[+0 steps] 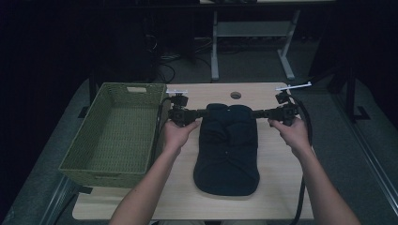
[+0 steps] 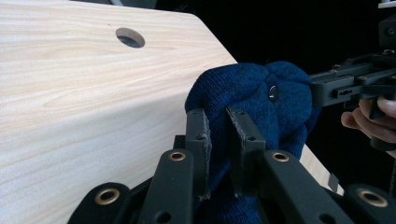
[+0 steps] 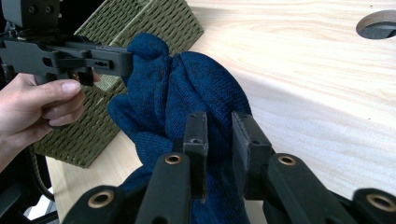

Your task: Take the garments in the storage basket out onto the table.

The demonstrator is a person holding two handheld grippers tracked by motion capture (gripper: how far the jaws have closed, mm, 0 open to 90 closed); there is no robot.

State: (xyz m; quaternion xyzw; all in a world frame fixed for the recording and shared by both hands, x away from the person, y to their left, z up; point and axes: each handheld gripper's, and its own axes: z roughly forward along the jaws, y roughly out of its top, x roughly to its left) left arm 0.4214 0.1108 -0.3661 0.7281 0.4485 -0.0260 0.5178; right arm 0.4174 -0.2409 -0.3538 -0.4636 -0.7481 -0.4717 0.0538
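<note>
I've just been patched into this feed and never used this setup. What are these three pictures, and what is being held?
A person works with two hand-held grippers. The high view looks down on a wooden table from above; the other two pictures come from cameras riding on each gripper. On the table lie a dark blue knitted garment and a green woven basket to its left. The left gripper and the right gripper each pinch a far corner of the garment, one on each side, with fabric between the jaws.
</note>
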